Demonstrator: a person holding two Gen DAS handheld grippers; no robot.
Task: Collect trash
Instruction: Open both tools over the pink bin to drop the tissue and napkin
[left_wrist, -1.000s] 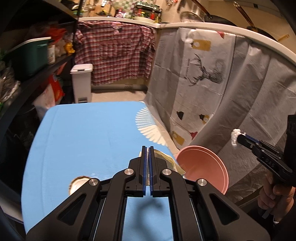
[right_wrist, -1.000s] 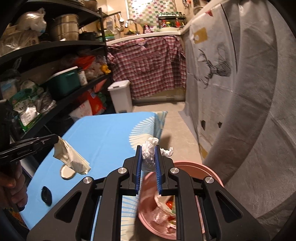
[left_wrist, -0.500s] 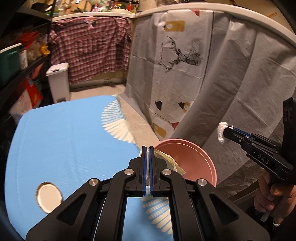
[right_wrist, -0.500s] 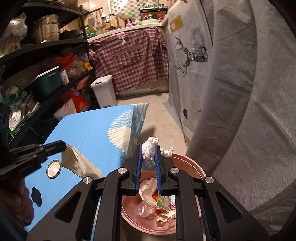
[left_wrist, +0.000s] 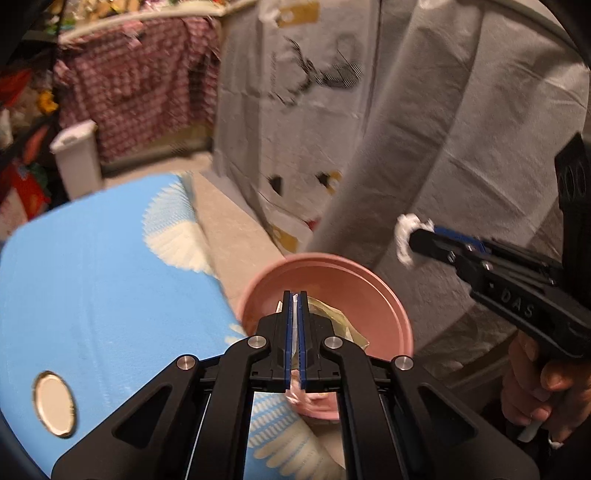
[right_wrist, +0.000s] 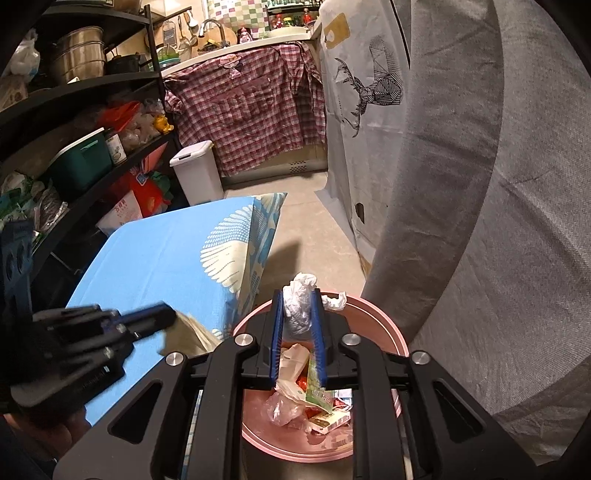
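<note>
Over the pink bin beside the blue table, your right gripper has its jaws just easing apart around a crumpled white tissue, which sits between the pads above the wrappers already inside. Let them spread fully and hold steady so the wad falls clear of the rim. Your left gripper is clenched on a tan paper scrap at the bin's near edge; carry it further over the middle before letting go. One round lid lies on the table, by the look of it next to collect.
</note>
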